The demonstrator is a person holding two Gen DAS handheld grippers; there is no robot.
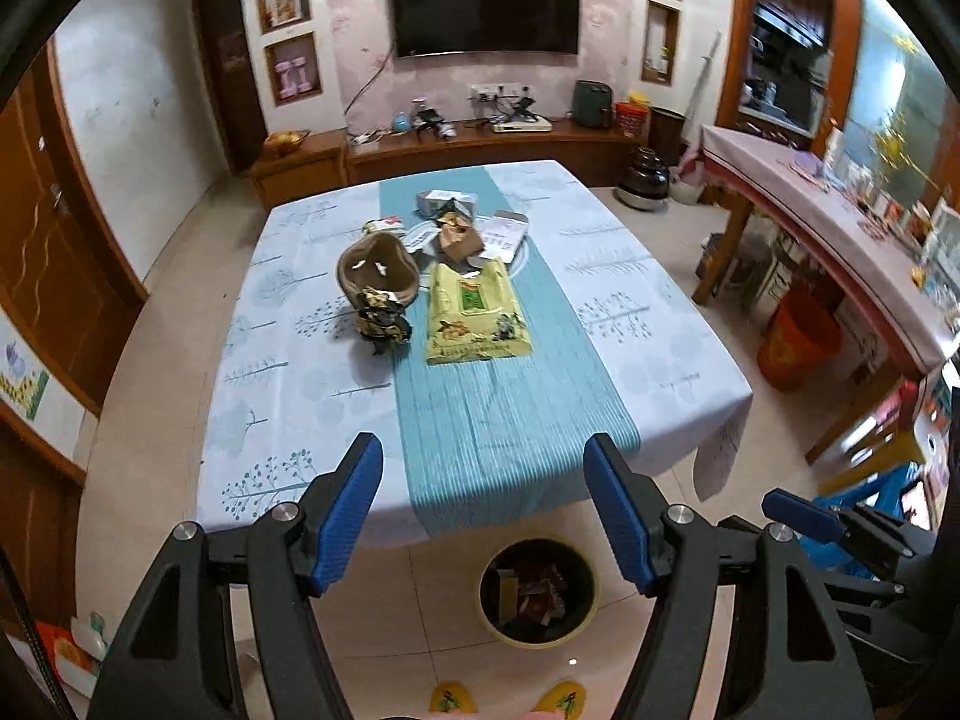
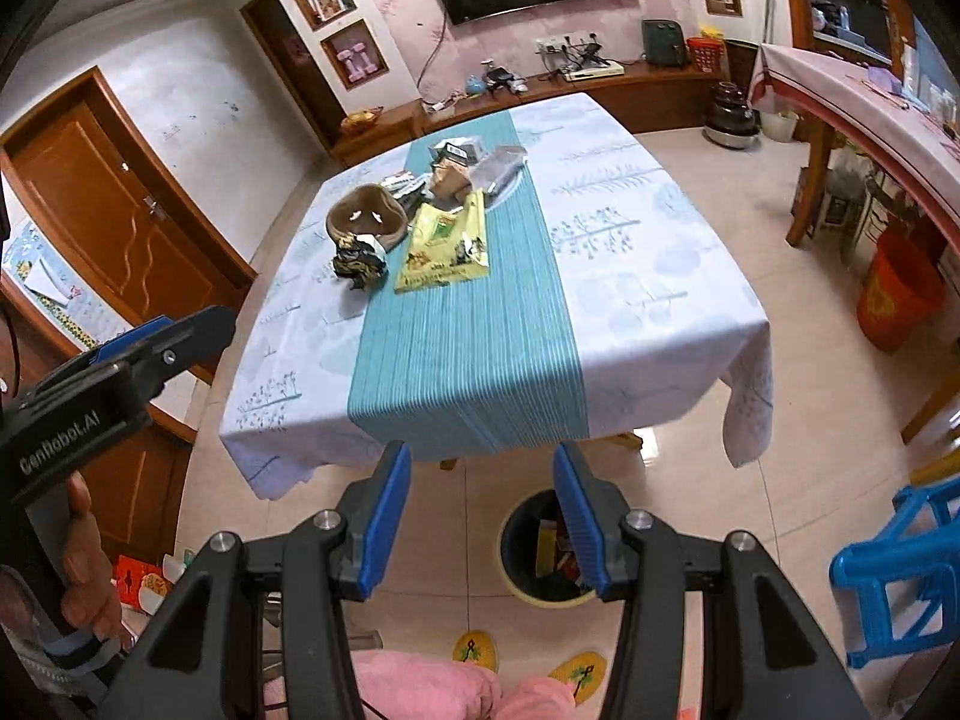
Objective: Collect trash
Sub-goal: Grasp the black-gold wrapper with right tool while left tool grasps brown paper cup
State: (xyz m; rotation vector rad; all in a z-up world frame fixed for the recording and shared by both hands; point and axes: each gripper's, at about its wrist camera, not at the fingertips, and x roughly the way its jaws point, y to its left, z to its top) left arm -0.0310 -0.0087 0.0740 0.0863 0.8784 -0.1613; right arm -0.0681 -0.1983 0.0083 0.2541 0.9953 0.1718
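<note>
Both tongs hang wide apart and empty above the tiled floor, short of the table's near edge. The left gripper [image 1: 483, 462] spreads its blue-padded fingers [image 1: 351, 498] around nothing; the right gripper [image 2: 480, 471] does the same, its right-hand finger [image 2: 579, 522] covering part of the bin below.

Beneath and just ahead of both stands the round dark waste bin with a pale yellow rim [image 1: 538, 591], wrappers lying inside; what they are cannot be made out.

Farther ahead, the square table under a white tree-print cloth with a teal striped runner [image 1: 630, 324] carries the trash, well beyond the fingertips: a flat yellow printed packet [image 1: 477, 315] on the runner, a crumpled black-and-gold wrapper [image 1: 381, 321] to its left, touching a brown heart-shaped dish [image 1: 377, 270] that holds two pale scraps. Behind these sits a heap of brown paper, white cartons and foil [image 1: 462, 228], its pieces overlapping and hard to separate.

In the right wrist view the left gripper's black body enters at far left, held by a hand [image 2: 87, 576] cut off by the frame. Yellow slippers [image 2: 474, 651] show at bottom edge.
</note>
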